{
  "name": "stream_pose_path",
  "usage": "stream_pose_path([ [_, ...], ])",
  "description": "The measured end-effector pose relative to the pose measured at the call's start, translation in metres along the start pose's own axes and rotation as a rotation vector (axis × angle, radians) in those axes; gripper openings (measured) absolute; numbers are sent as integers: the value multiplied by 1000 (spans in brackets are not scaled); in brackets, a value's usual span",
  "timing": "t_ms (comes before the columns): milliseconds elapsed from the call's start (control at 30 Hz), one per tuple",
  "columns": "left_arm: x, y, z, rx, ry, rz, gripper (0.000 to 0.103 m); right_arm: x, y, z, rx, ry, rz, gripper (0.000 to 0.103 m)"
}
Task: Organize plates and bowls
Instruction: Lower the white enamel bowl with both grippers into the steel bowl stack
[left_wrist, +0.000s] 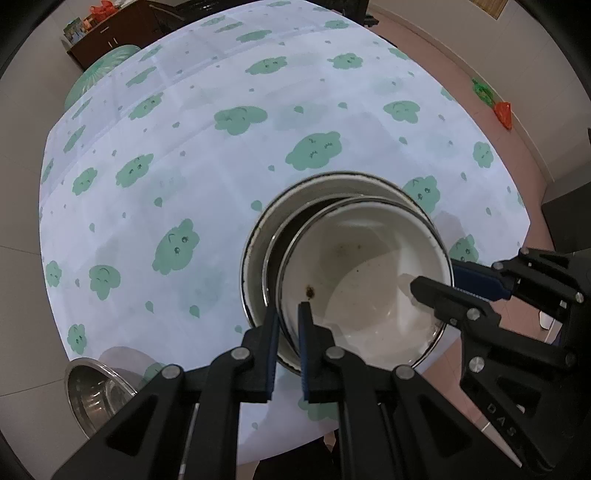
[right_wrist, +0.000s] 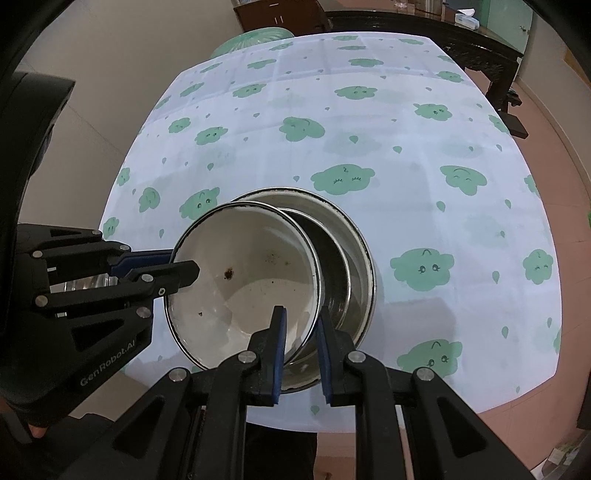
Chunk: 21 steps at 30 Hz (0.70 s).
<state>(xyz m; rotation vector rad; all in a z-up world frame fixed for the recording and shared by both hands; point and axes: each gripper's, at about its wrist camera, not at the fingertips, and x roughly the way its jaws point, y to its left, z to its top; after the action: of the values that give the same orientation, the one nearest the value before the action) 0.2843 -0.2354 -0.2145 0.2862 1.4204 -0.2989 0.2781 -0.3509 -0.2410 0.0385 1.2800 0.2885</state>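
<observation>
A white enamel bowl (left_wrist: 369, 280) with a dark rim and brown specks sits tilted in a stack of two larger metal bowls (left_wrist: 280, 218) near the table's front edge. My left gripper (left_wrist: 290, 314) is shut on the white bowl's near-left rim, one finger inside, one outside. My right gripper (left_wrist: 439, 277) grips its right rim. In the right wrist view the white bowl (right_wrist: 243, 284) leans left out of the stack (right_wrist: 354, 251); my right gripper (right_wrist: 301, 321) is shut on its rim and my left gripper (right_wrist: 181, 264) clamps the opposite rim.
The round table (left_wrist: 221, 155) wears a white cloth with green cloud prints. A steel bowl (left_wrist: 92, 391) sits at the table's near-left edge. Dark wooden furniture (right_wrist: 480, 48) stands beyond the table. Reddish floor (left_wrist: 491, 66) lies to the right.
</observation>
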Motion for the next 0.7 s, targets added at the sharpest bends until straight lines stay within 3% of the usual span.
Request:
stream_pose_path([
  [700,16,1,-3,-6,32,-11,7,15,-2,-2,-14,38,0,18],
])
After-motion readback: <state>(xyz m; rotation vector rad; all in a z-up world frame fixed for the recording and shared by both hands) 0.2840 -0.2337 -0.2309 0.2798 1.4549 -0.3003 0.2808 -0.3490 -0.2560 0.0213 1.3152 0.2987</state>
